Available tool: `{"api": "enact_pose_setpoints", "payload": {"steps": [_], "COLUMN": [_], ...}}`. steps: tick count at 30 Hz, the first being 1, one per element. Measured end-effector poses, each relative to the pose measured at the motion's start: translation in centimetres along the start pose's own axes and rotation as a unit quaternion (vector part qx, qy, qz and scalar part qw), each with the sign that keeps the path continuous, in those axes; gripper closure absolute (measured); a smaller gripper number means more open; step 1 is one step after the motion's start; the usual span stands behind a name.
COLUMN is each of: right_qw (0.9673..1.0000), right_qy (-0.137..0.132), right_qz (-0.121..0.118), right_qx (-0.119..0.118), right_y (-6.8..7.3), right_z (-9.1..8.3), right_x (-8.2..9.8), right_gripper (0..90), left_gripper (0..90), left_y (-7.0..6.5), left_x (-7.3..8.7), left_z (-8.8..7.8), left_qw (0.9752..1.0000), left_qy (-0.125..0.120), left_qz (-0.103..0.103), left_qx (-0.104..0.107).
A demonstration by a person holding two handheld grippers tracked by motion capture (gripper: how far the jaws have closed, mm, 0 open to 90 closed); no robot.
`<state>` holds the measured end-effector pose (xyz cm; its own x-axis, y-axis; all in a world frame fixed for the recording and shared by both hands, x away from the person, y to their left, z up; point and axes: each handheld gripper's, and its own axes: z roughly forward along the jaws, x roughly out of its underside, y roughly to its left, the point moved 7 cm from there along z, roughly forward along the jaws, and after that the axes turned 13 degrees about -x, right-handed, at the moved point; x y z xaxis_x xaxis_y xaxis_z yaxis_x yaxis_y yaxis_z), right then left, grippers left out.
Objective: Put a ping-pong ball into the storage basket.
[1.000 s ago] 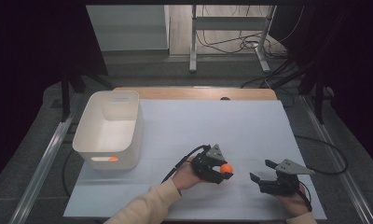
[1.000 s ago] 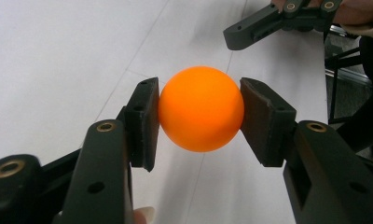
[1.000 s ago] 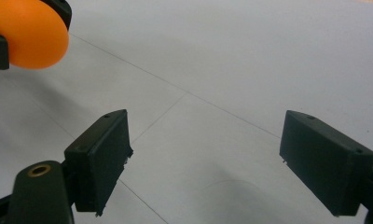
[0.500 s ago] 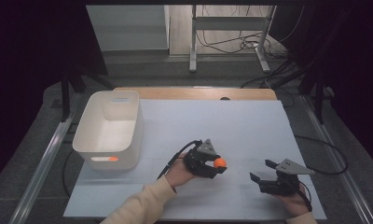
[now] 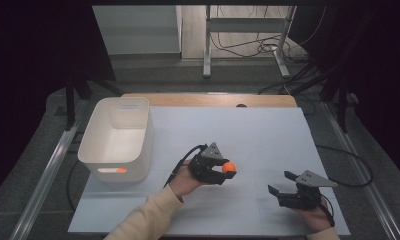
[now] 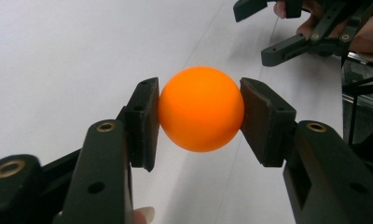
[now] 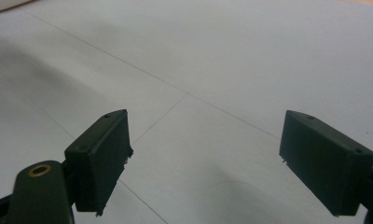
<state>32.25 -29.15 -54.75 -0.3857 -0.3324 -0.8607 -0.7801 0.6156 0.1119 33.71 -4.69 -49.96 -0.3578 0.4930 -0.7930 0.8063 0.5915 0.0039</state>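
An orange ball (image 6: 201, 108) sits squeezed between the two black pads of my left gripper (image 6: 198, 119), which is shut on it above the white table sheet. From the high view the ball (image 5: 229, 167) shows at the tip of my left gripper (image 5: 227, 171), near the table's middle front. My right gripper (image 5: 280, 184) rests low at the front right, its jaws spread wide. In the right gripper view nothing lies between the pads of my right gripper (image 7: 222, 158), just white sheet. The right gripper (image 6: 287, 28) also appears at the top right of the left gripper view.
A white tub (image 5: 99, 145) stands at the left of the sheet, with an orange mark low on its front wall. A wooden table edge (image 5: 208, 100) runs along the back. Cables trail off the right side.
My left gripper, with the orange ball in it, has shifted left and a little toward the back of the table and risen slightly. The right gripper has stayed put.
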Motion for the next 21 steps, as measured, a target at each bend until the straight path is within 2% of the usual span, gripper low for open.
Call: {"api": "enact_pose_setpoints", "payload": {"steps": [21], "right_qw": [1.0000], "right_qy": [0.000], "right_qz": [0.001], "right_qx": [0.000], "right_y": [0.0], "right_z": [0.0], "right_x": [0.0], "right_gripper": [16.8], "left_gripper": [50.0], "left_y": [2.1], "left_x": [-1.0], "left_z": [-2.5], "left_qw": [0.9991], "left_qy": [-0.030], "left_qz": [-0.019], "left_qx": [-0.025]}}
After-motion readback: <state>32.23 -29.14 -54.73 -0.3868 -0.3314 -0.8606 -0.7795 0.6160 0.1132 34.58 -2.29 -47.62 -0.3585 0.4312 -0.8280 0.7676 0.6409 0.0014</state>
